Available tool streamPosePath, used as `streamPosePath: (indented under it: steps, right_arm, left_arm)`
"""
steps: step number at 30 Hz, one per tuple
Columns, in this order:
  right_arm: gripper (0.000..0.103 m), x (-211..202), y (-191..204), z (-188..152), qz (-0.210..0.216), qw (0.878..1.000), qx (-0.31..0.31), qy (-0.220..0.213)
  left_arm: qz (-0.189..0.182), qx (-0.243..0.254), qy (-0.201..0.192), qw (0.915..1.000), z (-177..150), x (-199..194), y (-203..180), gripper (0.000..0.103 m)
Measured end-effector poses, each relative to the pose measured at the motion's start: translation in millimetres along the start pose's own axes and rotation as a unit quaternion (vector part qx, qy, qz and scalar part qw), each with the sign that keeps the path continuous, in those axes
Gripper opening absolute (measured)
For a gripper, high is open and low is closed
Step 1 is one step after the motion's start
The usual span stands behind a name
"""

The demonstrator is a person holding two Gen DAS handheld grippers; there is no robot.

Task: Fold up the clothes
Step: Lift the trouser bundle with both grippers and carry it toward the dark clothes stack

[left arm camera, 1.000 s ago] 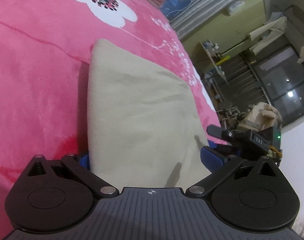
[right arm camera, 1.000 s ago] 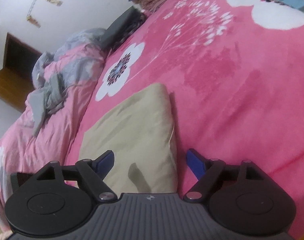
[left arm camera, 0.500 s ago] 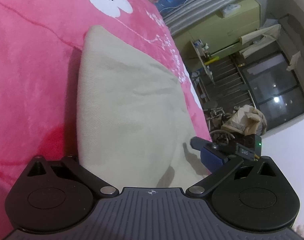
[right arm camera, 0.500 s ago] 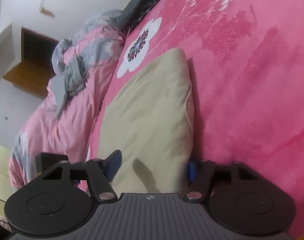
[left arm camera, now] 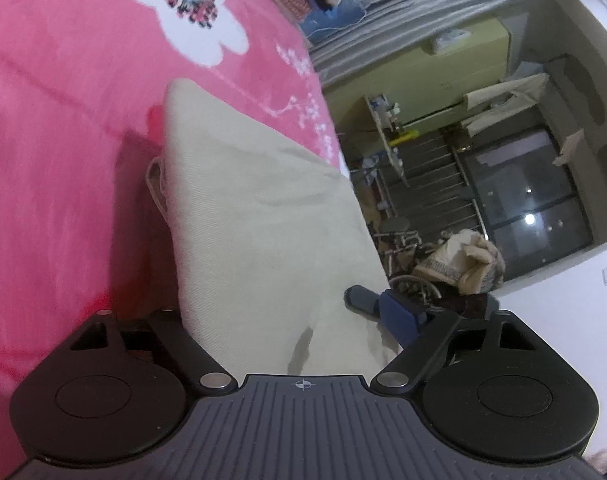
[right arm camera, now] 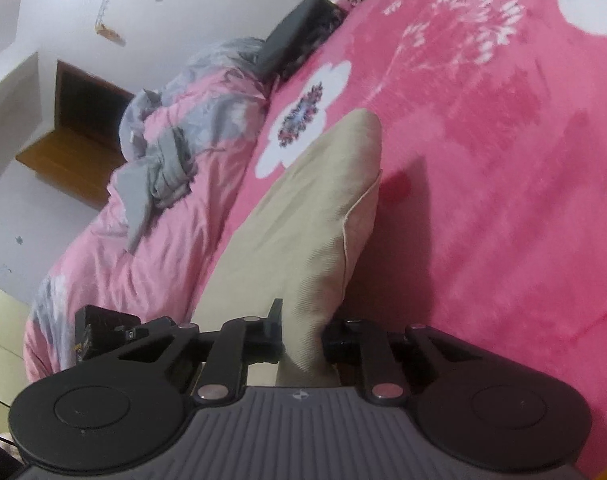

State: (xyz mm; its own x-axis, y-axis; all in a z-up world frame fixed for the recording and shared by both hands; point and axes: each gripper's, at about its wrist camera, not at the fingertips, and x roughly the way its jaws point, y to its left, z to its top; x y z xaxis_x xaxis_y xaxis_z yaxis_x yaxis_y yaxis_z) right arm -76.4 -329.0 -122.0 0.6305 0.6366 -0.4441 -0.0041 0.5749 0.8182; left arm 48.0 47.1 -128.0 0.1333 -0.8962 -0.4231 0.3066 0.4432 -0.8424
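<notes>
Currently the right gripper [right arm camera: 302, 334] is pinched narrow on the beige garment [right arm camera: 303, 232]. Left gripper [left arm camera: 287, 320] stands wide around its near edge, above the pink blanket [left arm camera: 55, 160].

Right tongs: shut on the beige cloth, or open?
Shut: the right tongs pinch a bunched ridge of the beige cloth.

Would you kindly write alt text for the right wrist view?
The right gripper pinches the near edge of a beige folded garment lying on a pink floral blanket. A rumpled pink and grey quilt sits left.
</notes>
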Motion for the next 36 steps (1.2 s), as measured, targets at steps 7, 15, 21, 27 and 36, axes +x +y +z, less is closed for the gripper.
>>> streamPosePath:
  steps: [7, 15, 21, 27, 36]
  right_arm:
    - [0.018, 18.5, 11.9, 46.0, 0.01, 1.0, -0.011, -0.024]
    - [0.018, 45.4, 66.1, 147.7, 0.033, 0.997, -0.037, -0.061]
    - [0.018, 44.3, 152.4, 226.9, 0.041, 0.992, -0.089, -0.08]
    - [0.018, 48.4, 214.6, 261.0, 0.043, 0.992, -0.081, -0.085]
    - [0.018, 130.0, 221.7, 291.9, -0.002, 1.0, 0.001, -0.031]
  left_arm:
    - [0.002, 0.005, -0.013, 0.9999, 44.2, 5.7, -10.4, 0.082]
    - [0.019, 0.046, -0.071, 0.9962, 141.3, -14.3, -65.9, 0.082]
    - [0.014, 0.08, -0.111, 0.9905, 207.7, -51.9, -125.5, 0.082]
    - [0.023, 0.059, -0.126, 0.99, 242.1, -87.5, -160.1, 0.082]
    - [0.052, -0.022, -0.075, 0.9956, 314.3, -90.9, -96.5, 0.082]
